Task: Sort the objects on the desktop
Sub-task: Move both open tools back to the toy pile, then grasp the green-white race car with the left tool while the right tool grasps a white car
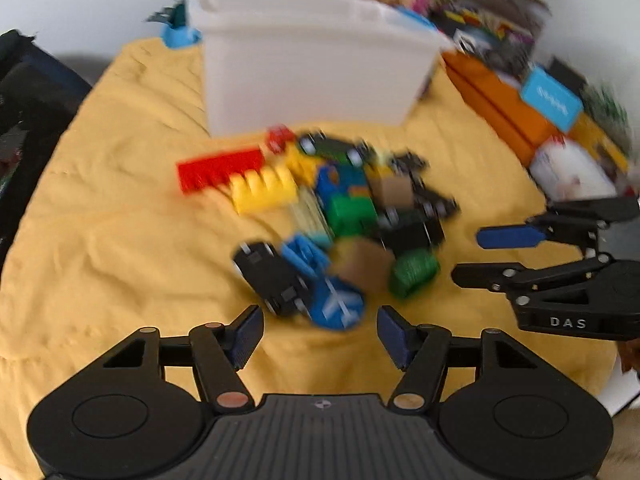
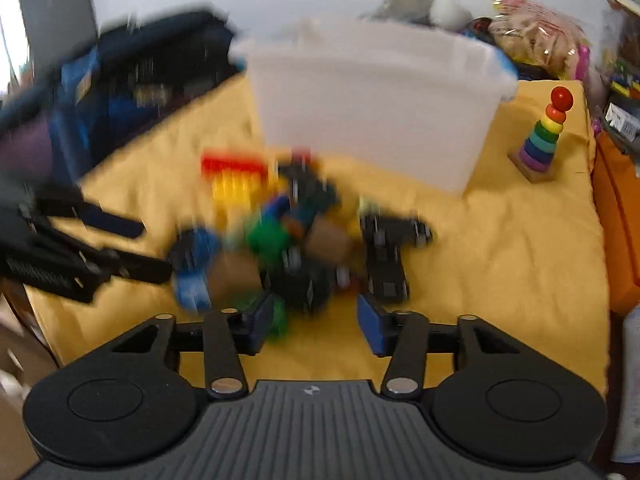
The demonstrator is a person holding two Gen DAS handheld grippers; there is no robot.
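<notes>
A blurred pile of toys lies on the yellow cloth (image 1: 120,208) in front of a white bin (image 1: 312,64). It holds a red brick (image 1: 220,170), a yellow brick (image 1: 264,190), green blocks (image 1: 350,210), a brown block (image 1: 364,266), a blue toy (image 1: 336,304) and a black toy car (image 1: 272,276). My left gripper (image 1: 320,328) hangs open just short of the blue toy, nothing between its pads. My right gripper (image 2: 312,324) is open too, over the pile's near edge beside another black car (image 2: 386,256). Each gripper shows in the other's view: right gripper (image 1: 466,256), left gripper (image 2: 156,251).
A rainbow ring stacker (image 2: 544,136) stands on the cloth to the right of the white bin (image 2: 372,108). An orange box (image 1: 496,100) and other clutter line the right side. A dark bag (image 2: 132,92) sits at the left.
</notes>
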